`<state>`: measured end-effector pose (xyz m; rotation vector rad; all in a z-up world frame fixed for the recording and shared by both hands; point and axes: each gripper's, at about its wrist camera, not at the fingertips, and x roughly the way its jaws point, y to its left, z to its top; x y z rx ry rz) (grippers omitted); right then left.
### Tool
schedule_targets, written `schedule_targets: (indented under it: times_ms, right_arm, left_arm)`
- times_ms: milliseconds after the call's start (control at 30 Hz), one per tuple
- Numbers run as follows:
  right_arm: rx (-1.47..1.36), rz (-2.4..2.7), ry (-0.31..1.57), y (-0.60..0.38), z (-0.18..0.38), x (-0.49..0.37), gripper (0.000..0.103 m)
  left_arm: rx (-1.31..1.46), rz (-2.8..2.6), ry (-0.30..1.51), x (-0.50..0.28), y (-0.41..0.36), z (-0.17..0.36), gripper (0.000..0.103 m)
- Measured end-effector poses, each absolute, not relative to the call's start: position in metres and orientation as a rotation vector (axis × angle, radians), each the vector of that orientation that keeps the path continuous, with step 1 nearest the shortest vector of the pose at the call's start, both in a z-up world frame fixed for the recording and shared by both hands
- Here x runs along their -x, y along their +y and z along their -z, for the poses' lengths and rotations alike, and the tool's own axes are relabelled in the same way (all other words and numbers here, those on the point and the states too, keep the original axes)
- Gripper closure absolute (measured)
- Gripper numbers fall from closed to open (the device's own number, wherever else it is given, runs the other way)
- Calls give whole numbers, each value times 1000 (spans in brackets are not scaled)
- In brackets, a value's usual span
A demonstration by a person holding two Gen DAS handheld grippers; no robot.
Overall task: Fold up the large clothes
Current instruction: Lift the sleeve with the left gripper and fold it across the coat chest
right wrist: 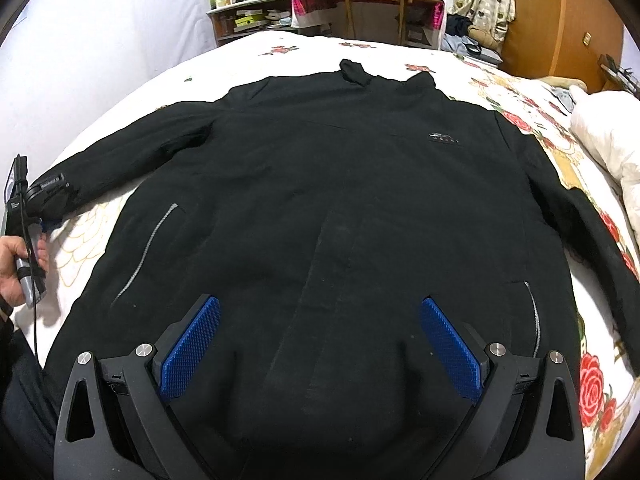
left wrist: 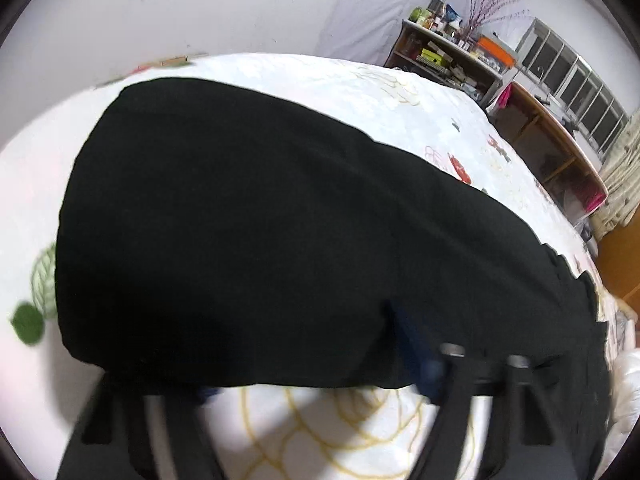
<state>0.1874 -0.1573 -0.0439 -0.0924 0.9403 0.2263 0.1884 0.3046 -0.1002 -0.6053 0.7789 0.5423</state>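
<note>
Black jacket [right wrist: 340, 208] lies spread front-up on the floral bedspread [right wrist: 560, 152], collar toward the far shelf, hem nearest the right gripper. Taking the jacket as landmark, left to right:

- Left of the jacket: a hand [right wrist: 14, 268] holds the left gripper [right wrist: 40, 216] right at the cuff of the left sleeve [right wrist: 120, 160], which stretches out sideways. In the left wrist view the sleeve fills the frame, and its near edge falls across the blurred fingers. Whether the jaws are clamped on the cuff I cannot tell; the tips are hidden by dark cloth.
- Over the jacket's hem, centre: right gripper [right wrist: 320, 344], jaws wide apart, blue pads [right wrist: 192, 344] clear of the fabric, nothing between them.
- Right of the jacket: the right sleeve [right wrist: 600, 248] trails down toward the near bed edge; a white duvet [right wrist: 600, 136] sits beyond it.

Step in hand, as I judge it: taking the left cuff for the first sleeve fold. No fold made yet.

Next move calls for a firm pinch on the cuff, then carrying the sleeve inward across the chest, keeping the body flat.
</note>
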Motion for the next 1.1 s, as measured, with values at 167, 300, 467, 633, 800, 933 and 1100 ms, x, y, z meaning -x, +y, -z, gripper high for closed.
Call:
schedule_targets:
  times_ms: [167,300,467,633,800,933,1100]
  right_arm:
    - [57,-201,921,-174,38,-185,3]
    - [15,-185,904,-189,30,-181,3]
    - [-29,-174,876,-210,18,-172,3]
    - [-87,-142,853,-244,11,-160,3]
    - [-135,-89,834,-283,7,-149,3]
    - [-165,-48,822,-308,5,-145,3]
    - [-169,-14,821,-330,9,-144,3]
  left_arm:
    - [509,-503,784,-197,291,71,85]
    - [426,-476,738,-199,273,28,86]
    - [338,-390,655,-206,244,-36,87]
    - [222,-261,578,-221,186,-100,87]
    - [133,-111,544,-252,112,-135,87]
    - [104,-3,556,-274,53,-141,87]
    - [82,111,608,-300,-19,-122,87]
